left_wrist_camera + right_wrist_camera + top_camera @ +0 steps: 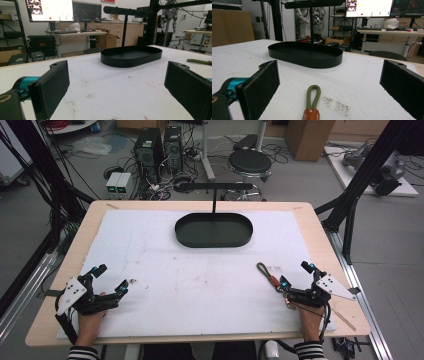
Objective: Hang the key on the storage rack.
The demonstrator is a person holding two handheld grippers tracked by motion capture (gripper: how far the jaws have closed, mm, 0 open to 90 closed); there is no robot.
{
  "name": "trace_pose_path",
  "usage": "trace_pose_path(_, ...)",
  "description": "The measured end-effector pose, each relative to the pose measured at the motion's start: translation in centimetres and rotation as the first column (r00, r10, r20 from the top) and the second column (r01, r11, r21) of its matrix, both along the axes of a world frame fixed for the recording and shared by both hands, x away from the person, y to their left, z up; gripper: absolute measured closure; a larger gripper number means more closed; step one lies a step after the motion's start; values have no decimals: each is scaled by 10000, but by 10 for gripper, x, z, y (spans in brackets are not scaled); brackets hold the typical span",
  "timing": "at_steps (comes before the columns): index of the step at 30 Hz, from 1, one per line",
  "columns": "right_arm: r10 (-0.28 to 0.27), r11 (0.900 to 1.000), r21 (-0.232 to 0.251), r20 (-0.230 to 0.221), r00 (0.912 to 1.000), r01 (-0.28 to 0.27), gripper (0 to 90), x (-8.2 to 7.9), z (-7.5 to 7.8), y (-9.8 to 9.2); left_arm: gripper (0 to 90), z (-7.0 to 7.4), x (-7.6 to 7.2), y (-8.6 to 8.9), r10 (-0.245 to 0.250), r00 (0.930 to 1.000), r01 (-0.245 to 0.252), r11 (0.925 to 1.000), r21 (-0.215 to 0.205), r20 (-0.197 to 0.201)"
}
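Right tongs [297, 275] gaping, straddling strap [313, 105]; tray [213, 241] well apart.

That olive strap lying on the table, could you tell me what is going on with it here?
A person sits at the white-covered table with a gripper in each hand. The right gripper is open and lined up on the olive strap with the orange tab, which lies flat between its jaws, not yet gripped. The left gripper is open too, resting at the near left with nothing between its jaws. Farther back stands a black oval tray with a T-shaped hanger, with nothing in it.
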State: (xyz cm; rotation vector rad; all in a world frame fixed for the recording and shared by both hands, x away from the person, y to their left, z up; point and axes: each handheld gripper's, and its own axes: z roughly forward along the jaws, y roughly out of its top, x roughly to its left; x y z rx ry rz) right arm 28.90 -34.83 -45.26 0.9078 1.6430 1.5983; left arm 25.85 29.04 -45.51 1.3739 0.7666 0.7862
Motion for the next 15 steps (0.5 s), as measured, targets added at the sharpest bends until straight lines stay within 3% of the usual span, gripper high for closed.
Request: trace_pose_path(15,-31,10000,-22,-32,10000,31,15,0,0,1,64,0,0,-1,18,10000,-18,10000,22,42)
